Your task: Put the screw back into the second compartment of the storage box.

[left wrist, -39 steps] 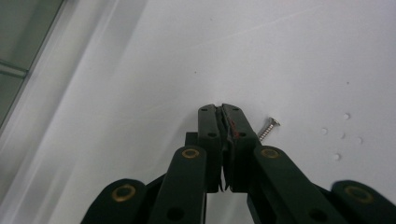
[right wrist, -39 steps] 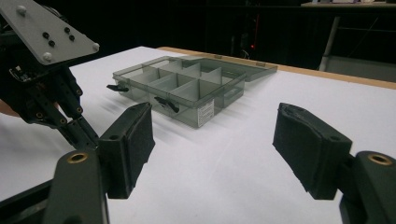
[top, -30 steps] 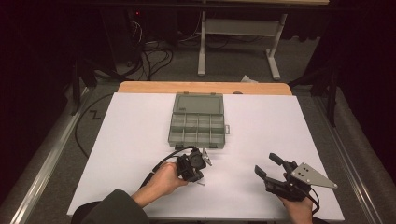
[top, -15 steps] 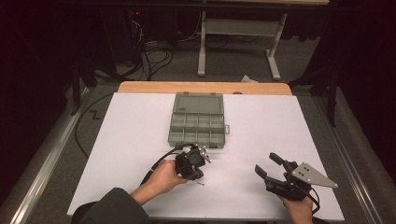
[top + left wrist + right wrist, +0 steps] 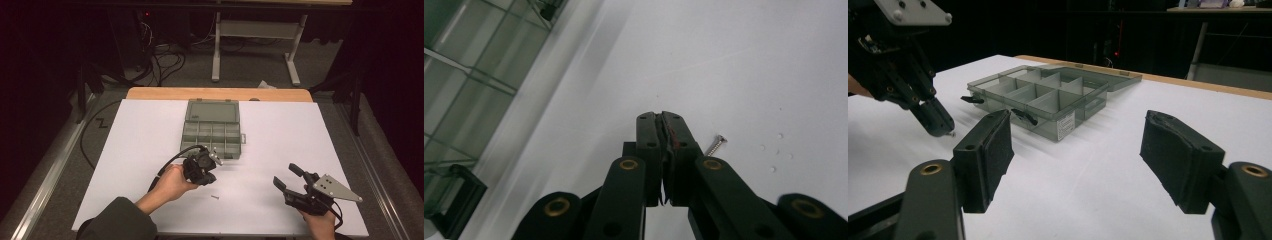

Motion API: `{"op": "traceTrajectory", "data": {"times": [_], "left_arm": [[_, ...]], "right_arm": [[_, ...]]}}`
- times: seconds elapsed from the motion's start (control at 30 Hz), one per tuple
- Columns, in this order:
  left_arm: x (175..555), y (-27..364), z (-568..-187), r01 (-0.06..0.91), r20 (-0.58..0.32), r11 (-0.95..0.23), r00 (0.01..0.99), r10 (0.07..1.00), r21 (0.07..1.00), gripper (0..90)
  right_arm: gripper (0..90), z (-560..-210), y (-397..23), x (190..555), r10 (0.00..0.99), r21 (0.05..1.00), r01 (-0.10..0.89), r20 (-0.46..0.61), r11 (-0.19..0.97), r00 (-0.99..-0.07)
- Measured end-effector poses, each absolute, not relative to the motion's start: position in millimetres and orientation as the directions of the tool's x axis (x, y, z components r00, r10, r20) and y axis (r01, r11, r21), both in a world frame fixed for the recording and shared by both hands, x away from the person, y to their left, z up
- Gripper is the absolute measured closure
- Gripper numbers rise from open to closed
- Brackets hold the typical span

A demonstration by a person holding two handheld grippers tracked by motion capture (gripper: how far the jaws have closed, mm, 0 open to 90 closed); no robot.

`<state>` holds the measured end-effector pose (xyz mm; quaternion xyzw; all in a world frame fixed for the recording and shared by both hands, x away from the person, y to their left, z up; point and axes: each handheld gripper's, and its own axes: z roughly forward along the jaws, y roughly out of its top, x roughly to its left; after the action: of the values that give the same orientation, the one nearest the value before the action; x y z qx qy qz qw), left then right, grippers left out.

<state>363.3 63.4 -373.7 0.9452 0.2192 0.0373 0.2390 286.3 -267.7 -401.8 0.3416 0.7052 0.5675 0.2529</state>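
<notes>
Jaws of the left gripper (image 5: pixel 663 117) are pressed fully together with nothing seen between them. A small screw (image 5: pixel 715 145) lies loose on the white counter (image 5: pixel 280 135) just beside their tips; in the high view it (image 5: pixel 215 197) sits a little toward the person from that gripper (image 5: pixel 200 169). Nearby, farther up the counter, stands the open compartment box (image 5: pixel 212 136) with its lid laid back and its cells apparently empty.

Judging from this, the screw has been missed: a thing so thin and flat on the surface slides off the pads easily, and a closed approach would only push it away. The right gripper (image 5: pixel 1075 150), well apart from it, has its jaws spread wide and holds nothing.
</notes>
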Motion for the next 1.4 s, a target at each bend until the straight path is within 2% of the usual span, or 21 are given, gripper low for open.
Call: {"op": "traceTrajectory", "data": {"times": [0.23,0.33,0.57,1.4], "left_arm": [[373.6,67.3,-362.5,0.403,-0.026,-0.785,0.895,0.444,0.471,87.0],[378.6,69.4,-358.2,0.417,-0.059,-0.769,0.893,0.446,0.484,87.0],[390.3,73.2,-348.5,0.437,-0.071,-0.752,0.882,0.466,0.493,87.0],[434.0,83.1,-325.4,0.502,-0.045,-0.708,0.829,0.557,0.496,86.9]], "right_arm": [[30.7,-401.7,-267.8,286.5,0.768,0.974,0.192,0.027,0.125,-0.639],[30.6,-401.6,-267.9,286.1,0.768,0.974,0.191,0.028,0.124,-0.64],[30.6,-401.7,-267.9,286.6,0.768,0.973,0.193,0.029,0.124,-0.64],[30.8,-401.1,-267.5,286.2,0.765,0.975,0.182,0.017,0.132,-0.644]]}}
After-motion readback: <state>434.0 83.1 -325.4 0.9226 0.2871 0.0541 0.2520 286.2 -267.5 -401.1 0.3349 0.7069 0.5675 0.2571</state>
